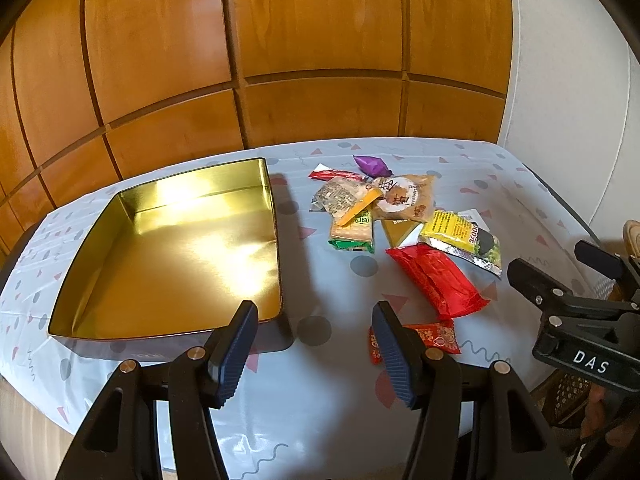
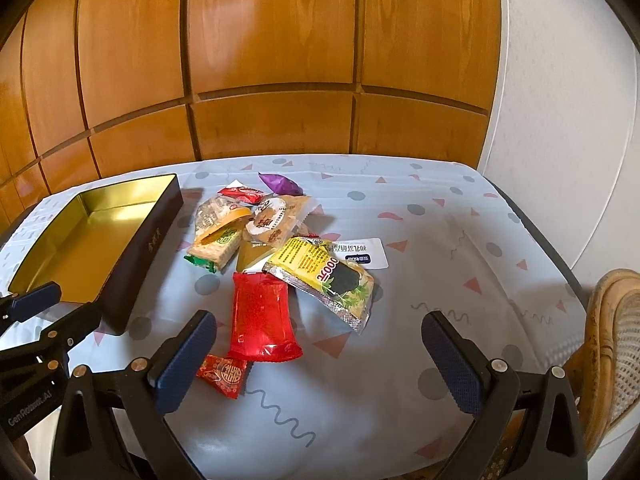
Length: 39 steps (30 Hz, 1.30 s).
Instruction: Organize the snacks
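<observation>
nothing sorted yet: gold tin (image 1: 176, 256) sits empty on the table (image 2: 400, 400), snack pile (image 2: 280, 248) just beside its right wall, none inside. left gripper (image 1: 316, 356) & right gripper (image 2: 320, 360) both released, holding nothing. plenty of bare cloth near side & right; table edge + wicker chair (image 2: 616, 328) close at far right.

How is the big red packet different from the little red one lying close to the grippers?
The big red packet is plain, glossy and see-through; the little red packet is opaque with a gold printed pattern. The big one is clearly longer and wider than the little one. The big one lies nearer the snack pile; the little one lies apart, closest to the right gripper. Both lie flat on the tablecloth, outside the gold tin.
</observation>
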Motion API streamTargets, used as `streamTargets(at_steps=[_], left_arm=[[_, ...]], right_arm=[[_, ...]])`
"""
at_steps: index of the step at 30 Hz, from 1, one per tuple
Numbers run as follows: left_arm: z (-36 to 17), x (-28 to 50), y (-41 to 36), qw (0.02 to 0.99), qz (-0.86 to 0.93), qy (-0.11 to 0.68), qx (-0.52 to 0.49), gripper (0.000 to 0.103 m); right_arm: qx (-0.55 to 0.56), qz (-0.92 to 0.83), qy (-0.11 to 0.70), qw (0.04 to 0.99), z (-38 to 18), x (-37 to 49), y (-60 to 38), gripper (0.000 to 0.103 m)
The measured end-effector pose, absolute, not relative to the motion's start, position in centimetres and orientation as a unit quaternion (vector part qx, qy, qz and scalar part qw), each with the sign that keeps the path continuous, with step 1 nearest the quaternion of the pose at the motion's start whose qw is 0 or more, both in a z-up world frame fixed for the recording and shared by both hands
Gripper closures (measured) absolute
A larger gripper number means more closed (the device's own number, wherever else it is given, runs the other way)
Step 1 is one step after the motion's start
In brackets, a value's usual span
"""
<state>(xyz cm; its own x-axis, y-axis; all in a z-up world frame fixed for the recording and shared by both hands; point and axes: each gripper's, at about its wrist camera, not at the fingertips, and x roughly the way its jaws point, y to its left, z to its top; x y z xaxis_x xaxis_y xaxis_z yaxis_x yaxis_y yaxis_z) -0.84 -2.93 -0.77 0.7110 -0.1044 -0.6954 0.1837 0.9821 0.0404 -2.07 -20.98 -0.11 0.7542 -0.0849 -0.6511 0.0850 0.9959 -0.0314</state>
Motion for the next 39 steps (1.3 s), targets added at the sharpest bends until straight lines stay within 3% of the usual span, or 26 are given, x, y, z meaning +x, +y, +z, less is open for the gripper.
streamTargets(at_steps=[25,30,39], left_arm=[[-1.3,-0.8,-3.8,0.915,-0.111,0.385,0.051,0.043],[-2.0,-1.0,-4.9,0.899,-0.175,0.400,0.042,0.033],[-4.3,-0.2,-7.4,0.854,-0.253,0.441,0.109,0.034]], right_arm=[[0.001,-0.047,0.349,0.936,-0.2,-2.0,-21.1,0.000],[0.009,-0.048,0.353,0.934,-0.1,-1.8,-22.0,0.000],[0.042,-0.068,0.354,0.932,0.7,-1.3,-25.3,0.000]])
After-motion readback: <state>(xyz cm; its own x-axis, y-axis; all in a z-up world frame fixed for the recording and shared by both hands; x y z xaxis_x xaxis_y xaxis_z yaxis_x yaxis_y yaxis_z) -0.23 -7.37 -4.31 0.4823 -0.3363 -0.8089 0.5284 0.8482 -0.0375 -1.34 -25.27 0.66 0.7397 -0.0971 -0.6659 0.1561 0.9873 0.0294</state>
